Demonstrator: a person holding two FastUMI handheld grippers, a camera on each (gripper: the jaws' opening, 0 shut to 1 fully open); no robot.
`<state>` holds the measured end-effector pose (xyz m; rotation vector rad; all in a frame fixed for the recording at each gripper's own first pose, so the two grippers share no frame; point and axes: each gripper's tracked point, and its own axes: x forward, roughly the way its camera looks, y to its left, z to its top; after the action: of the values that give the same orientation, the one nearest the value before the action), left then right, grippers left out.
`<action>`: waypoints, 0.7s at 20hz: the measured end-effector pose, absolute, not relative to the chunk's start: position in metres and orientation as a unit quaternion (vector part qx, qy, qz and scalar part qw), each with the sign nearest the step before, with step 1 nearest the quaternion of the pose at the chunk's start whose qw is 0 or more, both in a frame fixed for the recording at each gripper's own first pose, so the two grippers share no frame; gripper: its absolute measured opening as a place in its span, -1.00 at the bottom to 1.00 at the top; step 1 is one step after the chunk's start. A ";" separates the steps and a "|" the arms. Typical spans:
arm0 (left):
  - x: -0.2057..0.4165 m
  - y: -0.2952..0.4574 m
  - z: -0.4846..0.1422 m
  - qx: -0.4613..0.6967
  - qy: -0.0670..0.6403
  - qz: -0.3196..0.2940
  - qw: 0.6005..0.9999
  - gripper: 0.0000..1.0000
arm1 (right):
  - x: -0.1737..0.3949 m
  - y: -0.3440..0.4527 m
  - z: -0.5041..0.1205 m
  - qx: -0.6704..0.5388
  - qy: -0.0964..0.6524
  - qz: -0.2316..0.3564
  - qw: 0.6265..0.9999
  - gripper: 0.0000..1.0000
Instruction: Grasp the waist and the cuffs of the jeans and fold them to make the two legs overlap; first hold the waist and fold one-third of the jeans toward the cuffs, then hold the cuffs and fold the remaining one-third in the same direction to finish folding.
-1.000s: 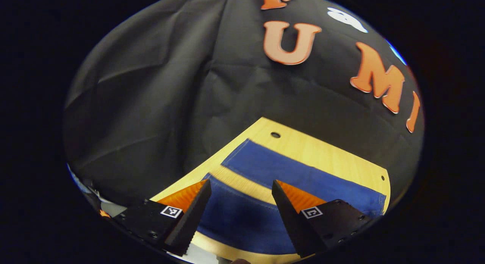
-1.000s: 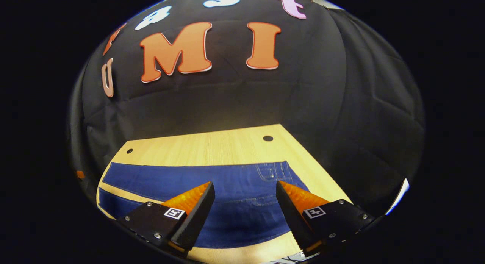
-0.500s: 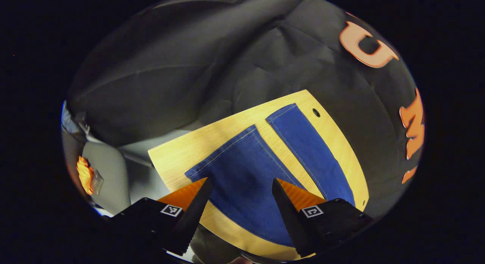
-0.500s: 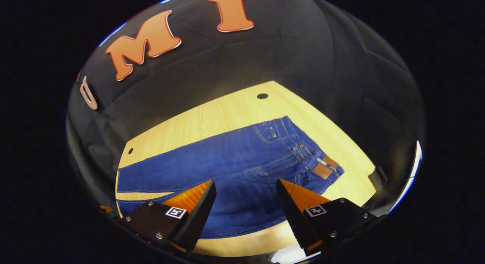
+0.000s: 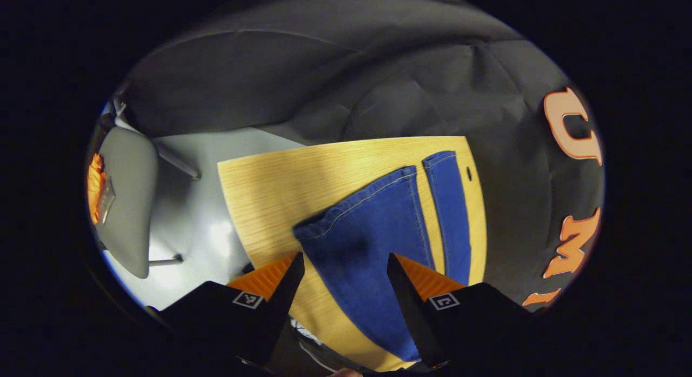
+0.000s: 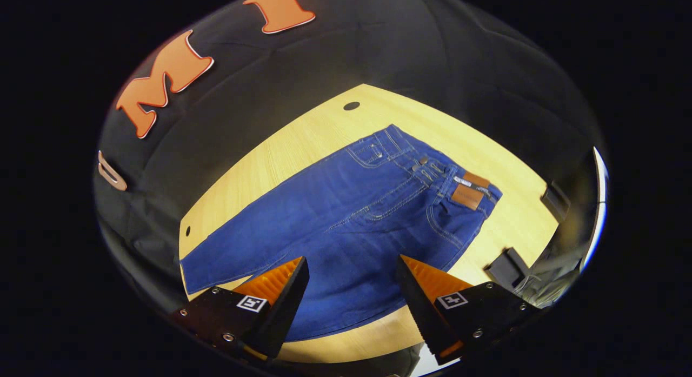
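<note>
Right gripper view: right hand-held gripper [image 6: 351, 306] gapes, empty, over the jeans [image 6: 346, 215] spread on the desk [image 6: 303, 144]; left hand-held gripper [image 5: 346, 306], equally open, faces the cuffs [image 5: 357, 201], ready for the leg-overlap grab

Dim booth, tabletop [image 6: 324, 133] brightly lit from above, floor [image 5: 216, 236] glare lower left, strong fisheye warp at edges, focus sharp.

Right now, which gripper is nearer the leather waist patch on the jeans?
Right. The right gripper hangs open over the seat, the patch just ahead. The left gripper is open over the leg cuffs, the far end.
</note>
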<state>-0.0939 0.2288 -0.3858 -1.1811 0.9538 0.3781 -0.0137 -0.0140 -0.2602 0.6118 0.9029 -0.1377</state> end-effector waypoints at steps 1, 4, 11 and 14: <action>-0.090 0.230 -0.385 -0.541 0.426 0.158 0.708 0.89 | -0.015 -0.011 -0.263 0.297 0.429 -0.068 0.850 0.97; -0.062 0.221 -0.388 -0.558 0.416 0.131 0.706 0.88 | -0.022 -0.003 -0.267 0.314 0.436 -0.081 0.839 0.97; -0.051 0.215 -0.409 -0.521 0.441 0.135 0.718 -0.61 | -0.034 -0.044 -0.285 0.335 0.439 -0.120 0.825 0.97; -0.065 0.229 -0.395 -0.434 0.433 0.145 0.777 -0.84 | -0.034 -0.084 -0.298 0.347 0.437 -0.145 0.817 0.97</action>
<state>-0.0655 0.2291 -0.3947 -0.9398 0.9364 0.3134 -0.0344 -0.0844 -0.2985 0.7398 0.9306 -0.3098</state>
